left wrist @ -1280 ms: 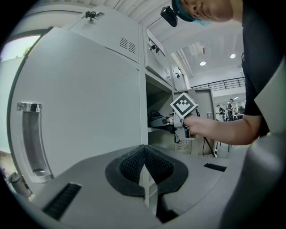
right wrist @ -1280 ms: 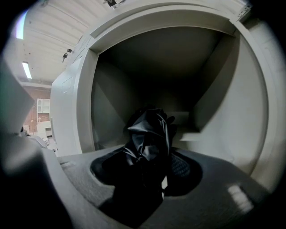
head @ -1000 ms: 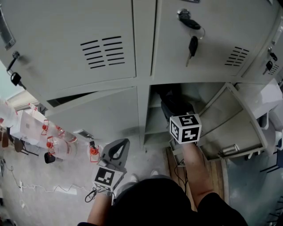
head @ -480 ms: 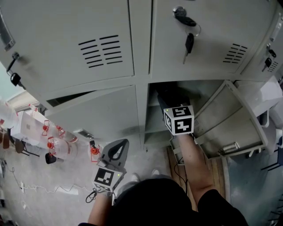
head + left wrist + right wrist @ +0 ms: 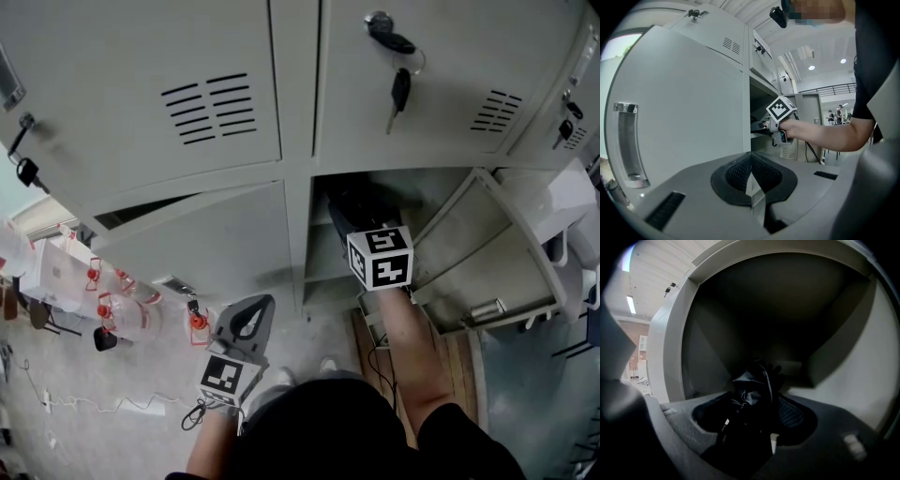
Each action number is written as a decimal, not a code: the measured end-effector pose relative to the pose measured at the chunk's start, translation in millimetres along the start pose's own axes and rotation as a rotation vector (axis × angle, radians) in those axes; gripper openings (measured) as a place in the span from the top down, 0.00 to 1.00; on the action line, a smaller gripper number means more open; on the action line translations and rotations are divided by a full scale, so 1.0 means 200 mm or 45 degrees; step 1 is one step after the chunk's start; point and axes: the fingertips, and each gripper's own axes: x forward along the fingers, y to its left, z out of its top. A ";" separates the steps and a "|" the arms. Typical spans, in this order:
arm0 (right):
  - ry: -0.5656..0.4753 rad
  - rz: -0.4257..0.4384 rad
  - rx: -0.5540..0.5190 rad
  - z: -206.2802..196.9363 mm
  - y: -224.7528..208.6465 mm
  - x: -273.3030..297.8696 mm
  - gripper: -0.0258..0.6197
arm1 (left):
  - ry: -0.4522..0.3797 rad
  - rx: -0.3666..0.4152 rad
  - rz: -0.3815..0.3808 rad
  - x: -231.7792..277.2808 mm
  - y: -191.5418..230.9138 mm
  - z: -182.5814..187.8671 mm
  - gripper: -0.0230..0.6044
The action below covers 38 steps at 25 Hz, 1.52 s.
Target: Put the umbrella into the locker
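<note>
The black folded umbrella (image 5: 752, 394) lies inside the open lower locker compartment (image 5: 441, 202), between the jaws of my right gripper (image 5: 757, 425). These jaws have just been opening; the mesh pad (image 5: 793, 414) on the right stands free of the fabric. In the head view the right gripper (image 5: 356, 211) reaches into the dark opening, its marker cube (image 5: 380, 258) just outside, and the umbrella (image 5: 361, 199) shows only as a dark mass. My left gripper (image 5: 246, 323) hangs low in front of the closed left door, shut and empty, its pads (image 5: 750, 176) meeting.
The compartment's grey door (image 5: 487, 267) swings open to the right. Keys (image 5: 398, 89) hang in the upper locker's lock. The lower left door (image 5: 206, 244) stands slightly ajar. Water bottles with red caps (image 5: 122, 309) and a cable (image 5: 112, 405) lie on the floor at left.
The right gripper's cube has shifted a little left and toward the locker opening. The left gripper has stayed where it was.
</note>
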 end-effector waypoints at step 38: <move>-0.083 -0.039 0.095 -0.24 0.00 -0.52 0.84 | 0.008 0.002 -0.166 0.15 -0.15 -0.02 0.95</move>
